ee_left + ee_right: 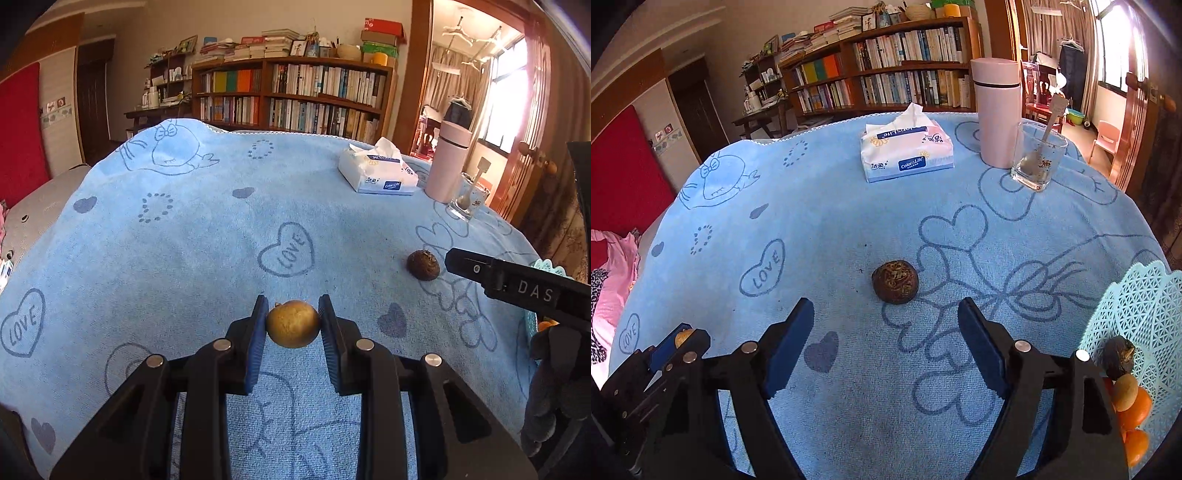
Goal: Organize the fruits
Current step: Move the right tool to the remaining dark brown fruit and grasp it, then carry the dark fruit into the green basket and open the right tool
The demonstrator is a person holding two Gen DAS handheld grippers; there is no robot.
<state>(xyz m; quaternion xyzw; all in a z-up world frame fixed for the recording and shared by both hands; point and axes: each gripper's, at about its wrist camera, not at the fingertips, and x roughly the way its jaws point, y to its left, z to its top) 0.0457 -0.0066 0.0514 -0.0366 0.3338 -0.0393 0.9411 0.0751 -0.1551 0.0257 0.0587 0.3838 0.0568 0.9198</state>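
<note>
Fruits are split between the two tools: a small golden-brown fruit (pixel 293 324) sits low in the centre of the left wrist view, clamped between the blue pads of the left gripper (pixel 293 325), whose jaws press its two sides. The right gripper (pixel 886 332) has its jaws wide apart and empty, lined up on a dark wrinkled fruit (pixel 895 281) that lies on the blue towel (pixel 831 206) just ahead of the fingertips, at mid frame in the right wrist view.

Both look small, light and firm-skinned, so they likely need little force; the round shape could roll or squirt out, so taking hold across the widest middle seems safest. The dark one's rough skin should grip well.

At the lower right edge of the right wrist view, a pale green lattice basket (pixel 1145 306) already holds another dark fruit, a tan one and orange ones. Farther back on the bench stand a tissue pack (pixel 907 155), a pink flask (pixel 996 110) and a glass (pixel 1036 162) with a spoon.
</note>
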